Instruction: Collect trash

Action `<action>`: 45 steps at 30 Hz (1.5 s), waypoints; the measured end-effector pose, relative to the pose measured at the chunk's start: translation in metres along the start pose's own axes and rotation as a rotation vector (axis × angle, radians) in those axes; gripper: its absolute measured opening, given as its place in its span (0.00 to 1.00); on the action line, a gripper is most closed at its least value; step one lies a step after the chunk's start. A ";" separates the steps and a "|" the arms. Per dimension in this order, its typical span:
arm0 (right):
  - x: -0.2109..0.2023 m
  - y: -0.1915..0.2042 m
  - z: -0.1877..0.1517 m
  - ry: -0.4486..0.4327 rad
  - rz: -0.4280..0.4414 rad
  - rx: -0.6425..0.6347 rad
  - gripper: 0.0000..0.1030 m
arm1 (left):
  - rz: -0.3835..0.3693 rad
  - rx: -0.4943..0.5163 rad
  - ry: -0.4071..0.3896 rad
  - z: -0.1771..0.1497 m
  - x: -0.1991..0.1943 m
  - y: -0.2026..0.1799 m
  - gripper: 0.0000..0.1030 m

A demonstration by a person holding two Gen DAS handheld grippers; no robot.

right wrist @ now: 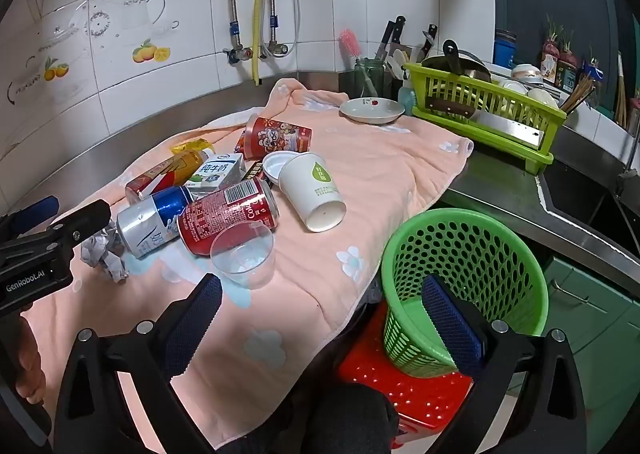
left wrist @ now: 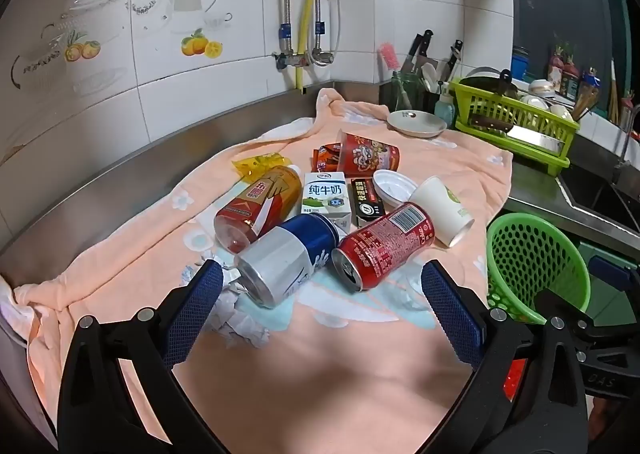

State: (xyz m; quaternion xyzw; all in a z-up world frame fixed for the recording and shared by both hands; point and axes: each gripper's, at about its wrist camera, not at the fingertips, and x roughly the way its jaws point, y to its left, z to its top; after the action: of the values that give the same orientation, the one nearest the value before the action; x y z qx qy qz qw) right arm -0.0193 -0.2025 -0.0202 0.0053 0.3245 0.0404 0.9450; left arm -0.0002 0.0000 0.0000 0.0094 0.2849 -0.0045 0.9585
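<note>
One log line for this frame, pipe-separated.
phase: pre-grasp | left hand-held gripper: open, empty | right hand-held gripper: open, empty | trash: all on towel | green basket: nothing seen inside

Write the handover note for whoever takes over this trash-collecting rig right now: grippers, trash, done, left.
Left gripper: jaws open, empty, hovering near the blue can and red can.
Right gripper: jaws open, empty, between the clear cup and green basket.
Trash lies on the pink towel: cans, milk carton, white paper cup, crumpled paper.
Done: nothing visible in the basket.
Left: move every piece into it.
</note>
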 end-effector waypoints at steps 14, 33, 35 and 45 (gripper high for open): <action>0.001 0.002 0.000 -0.002 -0.004 -0.002 0.94 | -0.011 0.004 -0.001 0.000 -0.001 0.001 0.95; 0.001 0.006 0.003 -0.003 0.002 -0.014 0.94 | -0.011 0.004 0.000 0.000 0.000 -0.001 0.95; 0.001 0.007 0.004 -0.004 0.003 -0.015 0.94 | -0.011 0.002 -0.001 0.000 0.001 -0.001 0.95; -0.001 0.005 0.004 -0.014 0.003 -0.005 0.94 | -0.019 0.009 -0.009 0.003 0.001 -0.001 0.95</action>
State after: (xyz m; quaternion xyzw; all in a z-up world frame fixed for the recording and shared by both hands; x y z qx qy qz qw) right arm -0.0179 -0.1972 -0.0164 0.0036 0.3176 0.0426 0.9473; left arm 0.0022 -0.0013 0.0021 0.0108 0.2808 -0.0149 0.9596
